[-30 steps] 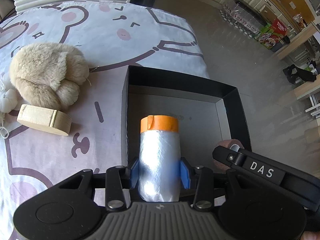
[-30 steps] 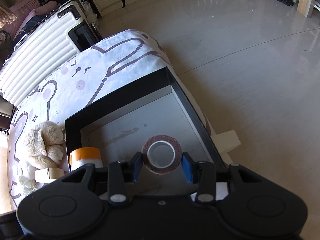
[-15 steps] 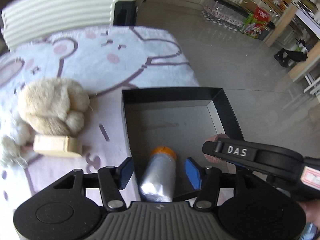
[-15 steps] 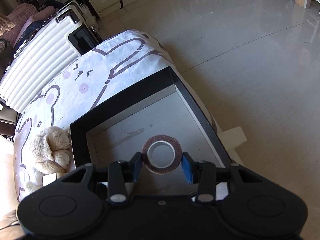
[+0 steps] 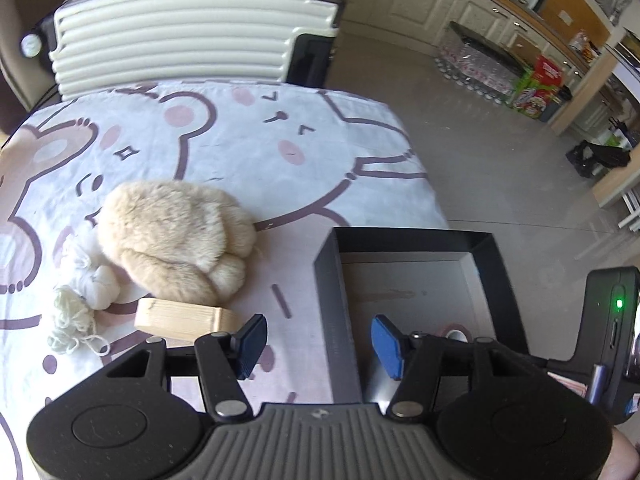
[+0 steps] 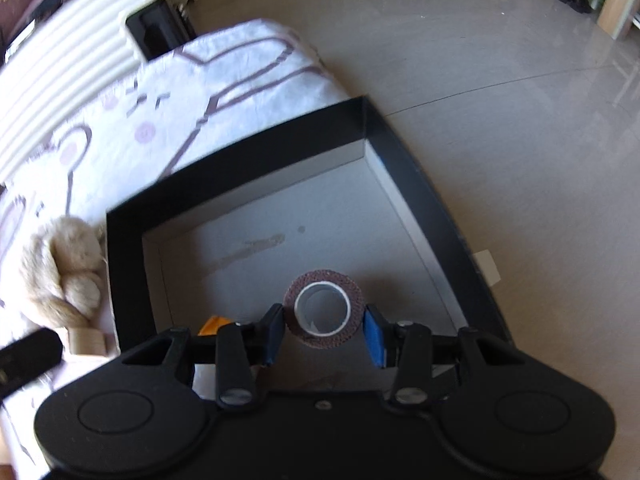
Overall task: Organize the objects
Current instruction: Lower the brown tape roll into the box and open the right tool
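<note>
While a dark red tape roll (image 6: 325, 309) sits between the blue pads of the right gripper (image 6: 325, 334) low in the right wrist frame, the sorting job looks roughly half done, judging by what lies where. The right gripper's jaws stand either side of the roll, close against it, and appear to be grasping it just above the grey floor of the black box (image 6: 404, 152); whether it already rests on that floor cannot be told. An orange-capped roll (image 6: 215, 325) shows only as a sliver at the box's lower left edge, behind the gripper body, apparently already inside. In the left wrist view the left gripper (image 5: 319, 344) hangs spread wide and empty over the box's left wall, at lower centre. Left of centre in that frame, three things are yet to be packed: a fluffy beige plush toy (image 5: 176, 240), rounded and long-piled; a pale wooden block (image 5: 185, 317) with rounded ends just below it, touching its fur; and a loose tangle of white yarn (image 5: 76, 312) at the left edge of the group. All lie on a soft white cloth (image 5: 240, 132) printed with pink-cheeked cartoon bears. A ribbed, glossy cream suitcase (image 5: 176, 40) stands across the top of the frame. The box is rigid, matte and square-cornered, with plenty of floor left.
</note>
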`<state>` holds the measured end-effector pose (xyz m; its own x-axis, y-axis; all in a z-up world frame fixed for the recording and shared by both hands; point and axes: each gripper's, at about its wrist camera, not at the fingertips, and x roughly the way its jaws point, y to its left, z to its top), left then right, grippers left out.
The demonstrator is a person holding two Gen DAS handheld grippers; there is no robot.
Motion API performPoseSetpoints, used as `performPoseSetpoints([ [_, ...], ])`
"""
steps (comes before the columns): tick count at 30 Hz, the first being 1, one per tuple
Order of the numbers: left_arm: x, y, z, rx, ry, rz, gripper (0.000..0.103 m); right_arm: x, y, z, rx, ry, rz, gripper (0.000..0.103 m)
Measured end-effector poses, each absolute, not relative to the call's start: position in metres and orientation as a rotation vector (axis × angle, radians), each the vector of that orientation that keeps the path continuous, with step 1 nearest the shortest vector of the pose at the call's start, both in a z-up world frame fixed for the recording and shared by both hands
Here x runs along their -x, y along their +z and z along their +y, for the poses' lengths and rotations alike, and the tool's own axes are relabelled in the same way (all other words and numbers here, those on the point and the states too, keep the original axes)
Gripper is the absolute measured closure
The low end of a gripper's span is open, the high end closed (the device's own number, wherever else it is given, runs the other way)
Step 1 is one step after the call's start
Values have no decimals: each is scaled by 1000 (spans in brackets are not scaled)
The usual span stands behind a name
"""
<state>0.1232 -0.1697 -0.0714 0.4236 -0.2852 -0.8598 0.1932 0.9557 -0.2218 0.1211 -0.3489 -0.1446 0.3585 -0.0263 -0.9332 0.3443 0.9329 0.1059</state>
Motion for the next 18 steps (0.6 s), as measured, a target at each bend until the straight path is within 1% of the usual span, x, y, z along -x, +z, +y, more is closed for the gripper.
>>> performPoseSetpoints([
  [4,-131,-75,-158,127,-287,1104,44,-124,-141,-342,-299,-212,1191,59],
  [8,-133,-76,-155,145,-292,1110,44,-118,-115,-339,-288,-170,1142,59],
  [12,-132,-76,-159,140,-297,1119,44,-102,-99,-334,-275,-94,1156,59],
  [18,-128,-79,-169,102,-321,1139,44,-102,-102,-310,-197,-20,1200,60],
])
